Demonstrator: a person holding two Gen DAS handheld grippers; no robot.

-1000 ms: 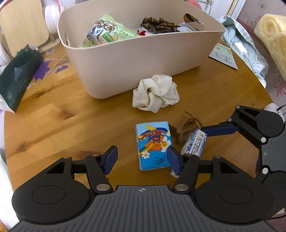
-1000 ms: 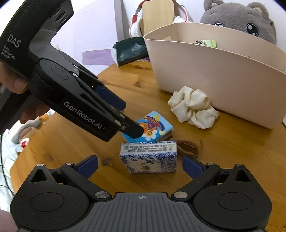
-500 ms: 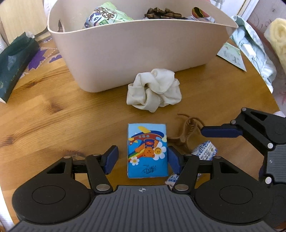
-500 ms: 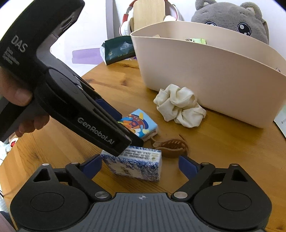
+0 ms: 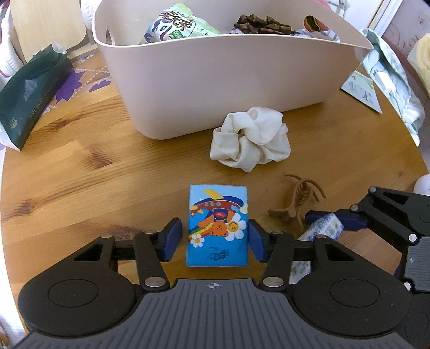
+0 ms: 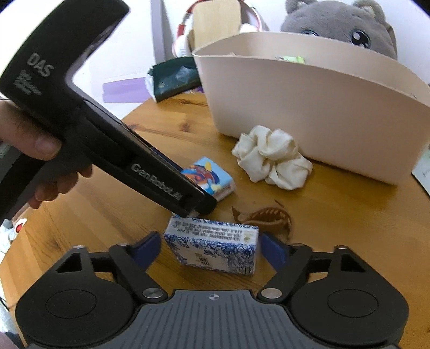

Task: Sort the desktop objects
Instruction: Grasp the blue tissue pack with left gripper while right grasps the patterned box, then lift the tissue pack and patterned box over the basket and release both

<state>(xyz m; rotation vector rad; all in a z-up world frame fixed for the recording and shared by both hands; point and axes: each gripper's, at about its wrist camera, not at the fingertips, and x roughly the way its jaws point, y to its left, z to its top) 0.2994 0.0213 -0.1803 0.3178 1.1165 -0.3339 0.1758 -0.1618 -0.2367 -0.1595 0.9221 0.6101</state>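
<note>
Round wooden tabletop [image 5: 80, 171] now shows both grippers closer than a second ago: left gripper [image 5: 215, 237], jaws apart, brackets the blue cartoon-printed tissue packet [image 5: 217, 225], and right gripper [image 6: 212, 248], likewise apart, brackets the blue-and-white floral packet [image 6: 215, 245], so both grasps look imminent.

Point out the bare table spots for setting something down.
Bare wood lies between the dark green pack, the beige bin and the left gripper. It is crowded around the blue pack, hair claw and scrunchie.

bin [image 6: 309, 88] contents mostly hidden by its wall | blue-white packet [image 5: 323, 226] half behind left tool [image 5: 215, 237] | plush toy [image 6: 341, 21] cut off
</note>
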